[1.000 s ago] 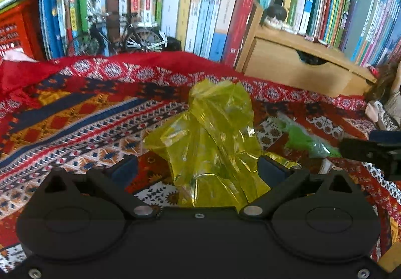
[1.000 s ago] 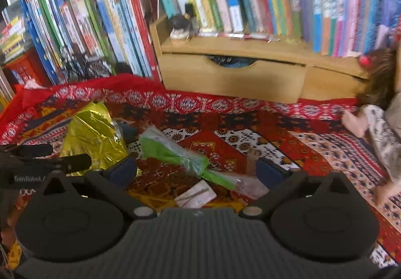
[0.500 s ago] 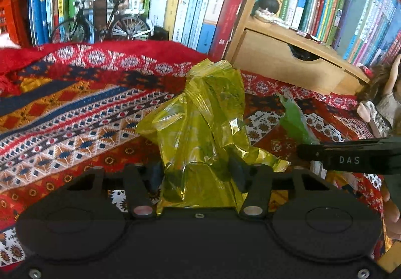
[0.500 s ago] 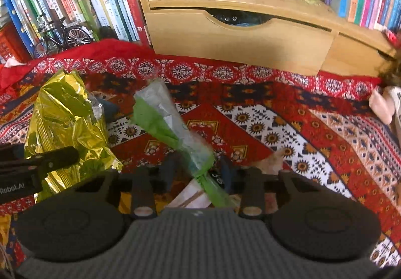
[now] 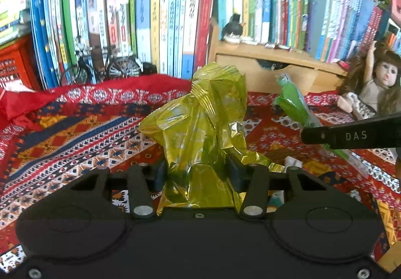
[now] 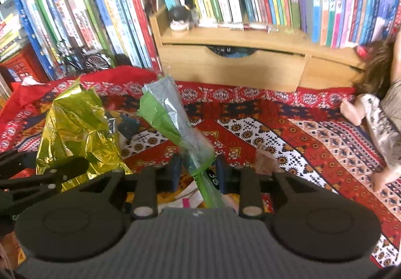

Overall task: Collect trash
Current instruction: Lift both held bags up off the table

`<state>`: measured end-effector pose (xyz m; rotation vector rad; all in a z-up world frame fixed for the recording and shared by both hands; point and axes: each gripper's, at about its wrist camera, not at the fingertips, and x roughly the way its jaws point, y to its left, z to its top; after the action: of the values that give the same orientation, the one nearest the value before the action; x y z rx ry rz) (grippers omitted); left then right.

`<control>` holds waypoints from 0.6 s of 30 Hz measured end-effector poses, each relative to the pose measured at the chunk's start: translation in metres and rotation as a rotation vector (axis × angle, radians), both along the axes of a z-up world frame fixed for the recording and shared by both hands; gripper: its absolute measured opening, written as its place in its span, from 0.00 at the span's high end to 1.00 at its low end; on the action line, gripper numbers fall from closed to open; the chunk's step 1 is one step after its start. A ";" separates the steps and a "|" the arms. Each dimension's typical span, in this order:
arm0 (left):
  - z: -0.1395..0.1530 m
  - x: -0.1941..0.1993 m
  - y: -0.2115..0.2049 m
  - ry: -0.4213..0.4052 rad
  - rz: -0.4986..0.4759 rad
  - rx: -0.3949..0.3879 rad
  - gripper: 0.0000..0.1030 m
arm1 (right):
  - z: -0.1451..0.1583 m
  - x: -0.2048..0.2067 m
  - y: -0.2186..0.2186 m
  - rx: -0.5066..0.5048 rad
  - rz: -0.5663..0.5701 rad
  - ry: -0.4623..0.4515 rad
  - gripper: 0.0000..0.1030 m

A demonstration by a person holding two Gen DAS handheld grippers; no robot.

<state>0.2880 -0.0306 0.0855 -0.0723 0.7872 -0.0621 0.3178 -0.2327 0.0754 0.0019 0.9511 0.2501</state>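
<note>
Trash in hand on both sides: left gripper jaws closed on crumpled yellow foil wrapper, right gripper jaws closed on green-and-clear plastic wrapper, both held up above the patterned red cloth. Remaining, by judgement: paper scraps on the cloth below; no bin visible. Legible writing: "DAS" on right gripper's side; book spines unreadable.

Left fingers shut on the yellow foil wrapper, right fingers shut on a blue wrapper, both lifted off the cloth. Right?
Not quite: the right gripper holds a green wrapper, not blue, as the right wrist view shows. The left gripper does grip the yellow foil wrapper above the cloth.
</note>
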 end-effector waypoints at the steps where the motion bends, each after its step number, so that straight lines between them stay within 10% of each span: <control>1: 0.005 -0.004 -0.001 -0.006 -0.003 0.002 0.56 | 0.005 -0.004 -0.001 0.000 0.001 -0.008 0.67; 18: 0.096 -0.091 -0.015 -0.113 -0.028 0.010 0.56 | 0.088 -0.095 -0.008 0.017 -0.007 -0.123 0.67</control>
<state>0.1974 -0.0456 0.1814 -0.0478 0.6752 -0.0883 0.2228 -0.2404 0.1634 0.0052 0.8265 0.2494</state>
